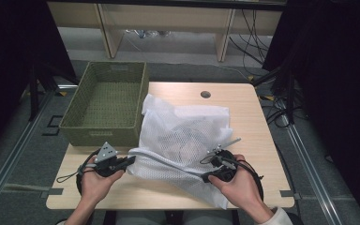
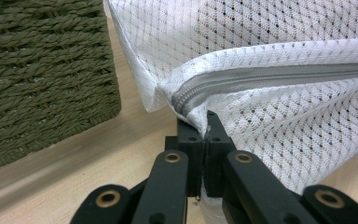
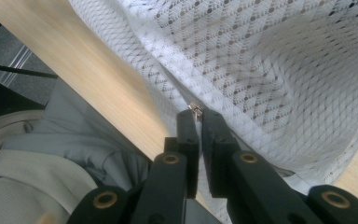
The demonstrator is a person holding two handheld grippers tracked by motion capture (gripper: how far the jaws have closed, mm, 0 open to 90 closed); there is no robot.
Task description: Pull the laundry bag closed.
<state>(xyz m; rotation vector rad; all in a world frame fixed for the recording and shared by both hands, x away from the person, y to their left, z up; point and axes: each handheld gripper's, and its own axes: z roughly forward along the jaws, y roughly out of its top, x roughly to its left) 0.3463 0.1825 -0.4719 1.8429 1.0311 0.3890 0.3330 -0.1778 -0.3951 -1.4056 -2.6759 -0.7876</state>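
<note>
While the left gripper pinches the zipper-end corner of the white mesh laundry bag lying across the table's near edge, the right gripper, clamped on the zipper pull, should draw steadily along the taut zipper.

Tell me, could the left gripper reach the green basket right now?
Probably not yet. The left gripper is shut on the corner of the white mesh bag by its zipper, so it would have to let go first. The green basket sits close beside it, with nothing in between.
</note>
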